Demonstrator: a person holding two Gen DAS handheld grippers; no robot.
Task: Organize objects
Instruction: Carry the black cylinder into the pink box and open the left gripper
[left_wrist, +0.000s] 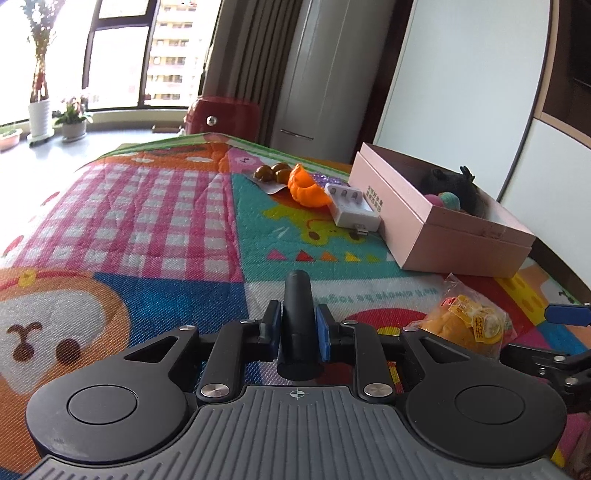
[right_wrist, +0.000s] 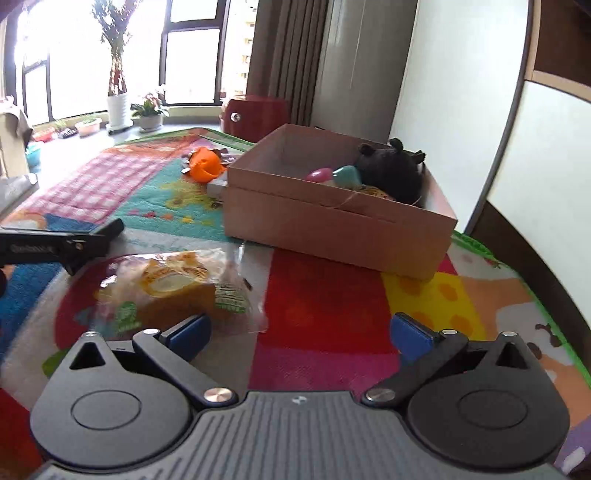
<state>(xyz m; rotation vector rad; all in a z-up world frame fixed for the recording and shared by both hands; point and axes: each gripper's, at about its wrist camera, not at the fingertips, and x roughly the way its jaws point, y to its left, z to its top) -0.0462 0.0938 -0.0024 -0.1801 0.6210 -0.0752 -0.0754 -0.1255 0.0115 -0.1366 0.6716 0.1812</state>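
My left gripper (left_wrist: 298, 326) is shut on a black cylinder (left_wrist: 297, 291) that sticks out forward between its blue pads, above the colourful play mat (left_wrist: 155, 206). To its right lies a wrapped yellow pastry packet (left_wrist: 465, 321). In the right wrist view that packet (right_wrist: 177, 291) rests on the mat just ahead of the left finger of my right gripper (right_wrist: 301, 334), which is open wide with only mat between its pads. Beyond stands an open pink box (right_wrist: 332, 221) holding a black plush toy (right_wrist: 391, 166) and coloured eggs (right_wrist: 332, 175).
Left of the pink box (left_wrist: 443, 221) lie a white battery charger (left_wrist: 352, 205), an orange toy (left_wrist: 306, 184) and brown nuts on a card (left_wrist: 275, 171). A red stool (left_wrist: 221, 114), curtains and a white wall stand behind the mat. Potted plants (left_wrist: 72, 122) line the window.
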